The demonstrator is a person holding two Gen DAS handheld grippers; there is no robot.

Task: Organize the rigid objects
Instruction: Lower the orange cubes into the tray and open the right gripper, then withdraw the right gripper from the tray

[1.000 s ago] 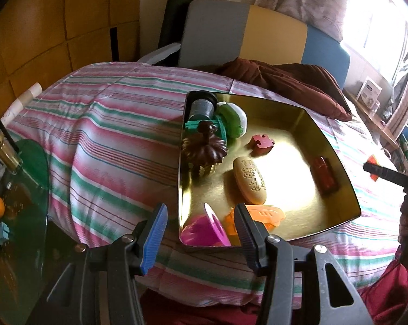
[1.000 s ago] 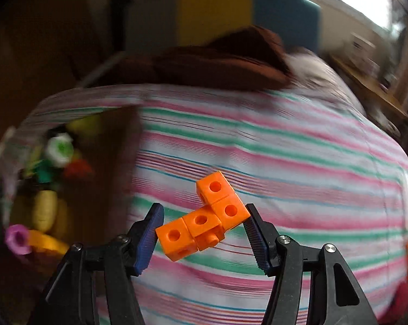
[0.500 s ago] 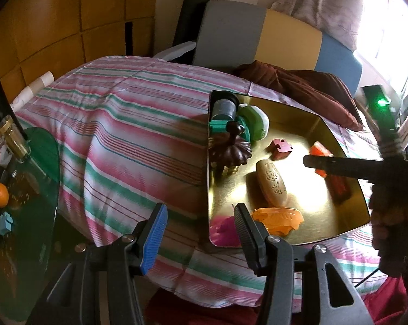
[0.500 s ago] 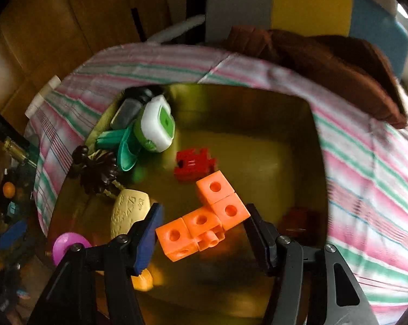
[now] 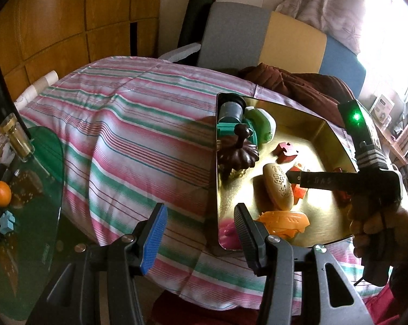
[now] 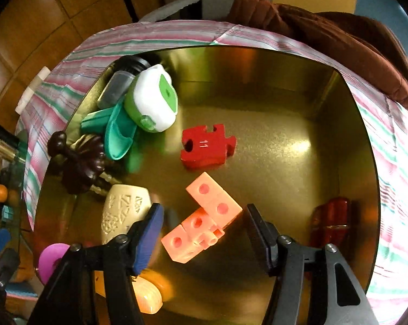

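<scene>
Placing step — right gripper [image 6: 201, 237] holds the orange cube block [image 6: 204, 222] between its pads, low over the gold tray [image 6: 271, 86] floor beside the red puzzle piece [image 6: 206, 146]. Left gripper [image 5: 198, 233] open, empty. Next: part the jaws and lift clear.

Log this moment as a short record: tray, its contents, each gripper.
container: gold tray on striped cloth
in tray: red puzzle piece, green-and-white case, beige carved piece, dark brown ornament, among others
right gripper: shut on orange linked cubes, over the tray floor; contact with the floor cannot be told
left gripper: open, empty, over the cloth at the tray's left edge
</scene>
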